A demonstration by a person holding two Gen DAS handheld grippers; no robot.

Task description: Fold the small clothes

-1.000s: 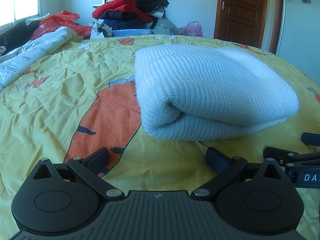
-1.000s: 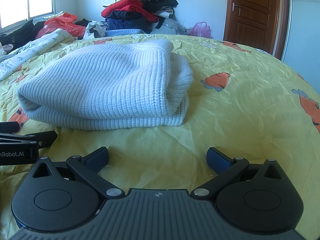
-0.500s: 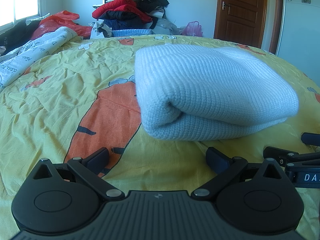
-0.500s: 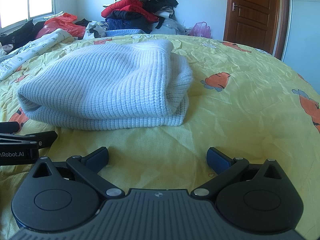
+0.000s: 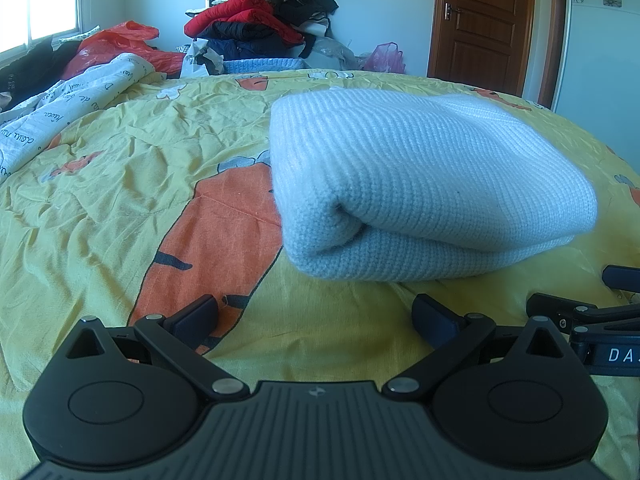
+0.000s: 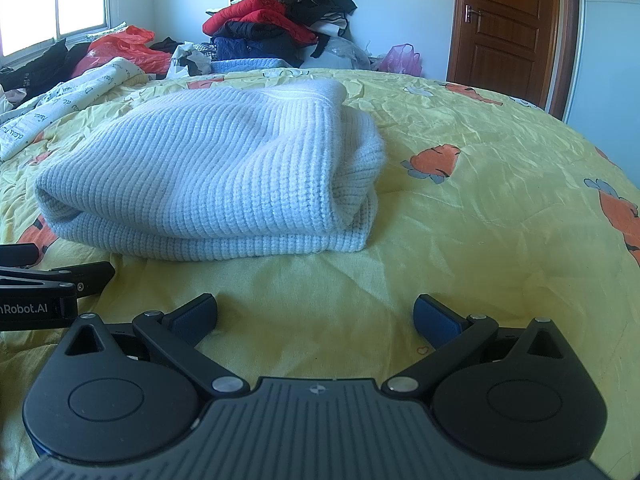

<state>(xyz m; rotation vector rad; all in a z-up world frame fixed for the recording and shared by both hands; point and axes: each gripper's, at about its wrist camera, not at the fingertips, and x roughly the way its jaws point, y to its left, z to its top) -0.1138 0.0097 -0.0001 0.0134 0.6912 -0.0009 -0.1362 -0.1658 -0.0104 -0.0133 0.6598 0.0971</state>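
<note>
A bed (image 5: 120, 200) in a yellow carrot-print sheet carries a folded pale-blue knit (image 5: 420, 184) near its middle and a white printed quilt (image 5: 60, 116) at its far left edge

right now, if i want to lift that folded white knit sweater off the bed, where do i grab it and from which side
Probably best: pinch the folded white knit sweater at its near edge, where the rounded fold stacks over the lower layer, coming in low over the yellow bedsheet. The open left gripper and right gripper already face that edge, one toward each end.
</note>
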